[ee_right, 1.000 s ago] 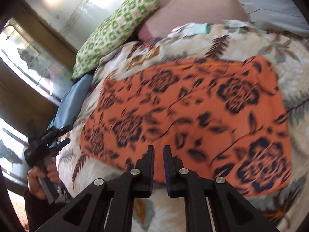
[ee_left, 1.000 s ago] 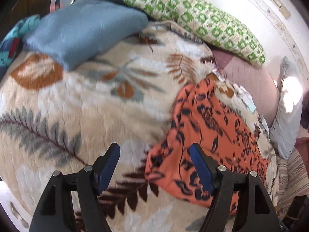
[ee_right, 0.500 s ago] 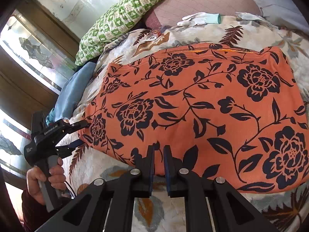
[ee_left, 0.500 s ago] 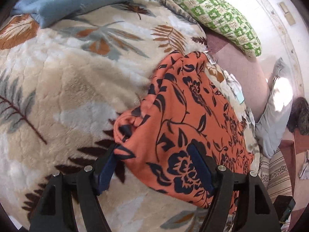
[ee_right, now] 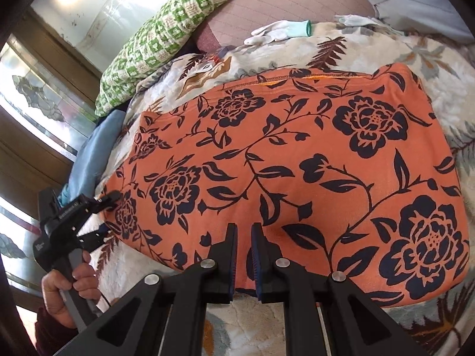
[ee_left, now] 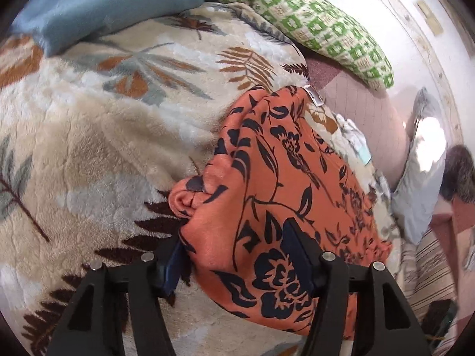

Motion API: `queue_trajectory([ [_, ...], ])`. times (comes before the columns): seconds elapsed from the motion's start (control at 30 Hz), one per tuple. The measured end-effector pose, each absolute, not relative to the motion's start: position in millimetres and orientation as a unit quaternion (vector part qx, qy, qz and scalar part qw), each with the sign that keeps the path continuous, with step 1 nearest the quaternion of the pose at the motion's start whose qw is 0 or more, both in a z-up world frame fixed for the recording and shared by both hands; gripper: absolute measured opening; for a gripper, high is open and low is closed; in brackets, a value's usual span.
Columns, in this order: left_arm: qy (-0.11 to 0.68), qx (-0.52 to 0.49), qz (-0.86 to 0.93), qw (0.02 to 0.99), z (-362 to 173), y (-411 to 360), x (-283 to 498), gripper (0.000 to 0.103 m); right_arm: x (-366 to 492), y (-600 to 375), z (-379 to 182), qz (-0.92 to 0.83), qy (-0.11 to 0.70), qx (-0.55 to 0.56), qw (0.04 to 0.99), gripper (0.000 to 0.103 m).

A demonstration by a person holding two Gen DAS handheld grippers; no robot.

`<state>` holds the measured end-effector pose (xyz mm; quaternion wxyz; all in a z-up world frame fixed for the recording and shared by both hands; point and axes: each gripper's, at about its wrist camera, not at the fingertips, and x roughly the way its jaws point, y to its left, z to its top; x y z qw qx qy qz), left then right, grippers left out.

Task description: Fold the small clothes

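A: We have the orange floral garment [ee_right: 297, 163] spread flat on the bed's leaf-print blanket [ee_left: 89, 148], below the green checked pillow [ee_left: 311, 23]. What worries us?

B: That plush blanket likely drags; if we lift only one side, the cloth may bunch.

A: Our left gripper [ee_left: 234, 255]?

B: Its fingers stand wide, straddling the garment's rumpled corner, not pinching. Close too shallow and the corner could slip out.

A: And the right gripper [ee_right: 244, 237]?

B: Fingers narrow, nearly together at the garment's near edge, apparently holding nothing.
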<state>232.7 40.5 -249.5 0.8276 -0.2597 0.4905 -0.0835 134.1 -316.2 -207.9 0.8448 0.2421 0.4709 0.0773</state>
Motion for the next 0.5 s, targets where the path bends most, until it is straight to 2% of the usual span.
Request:
queue_trajectory([
  [0.07, 0.483, -0.237, -0.071, 0.840, -246.0, 37.8, 229.7, 0.044, 133.3, -309.2, -204.7, 0.067, 0.468, 0.211, 0.855, 0.012],
  [0.13, 0.473, -0.231, -0.072, 0.847, -241.3, 38.9, 228.4, 0.032, 131.1, -304.1, -199.8, 0.062, 0.461, 0.185, 0.865, 0.012],
  [0.3, 0.437, -0.210, -0.083, 0.871, -220.9, 32.0, 219.4, 0.026, 125.6, -305.4, -194.2, 0.050, 0.452, 0.160, 0.876, 0.012],
  [0.5, 0.375, -0.159, -0.134, 0.903, -168.5, -0.5, 198.4, 0.025, 123.7, -338.9, -198.8, 0.030, 0.455, 0.218, 0.863, 0.012],
])
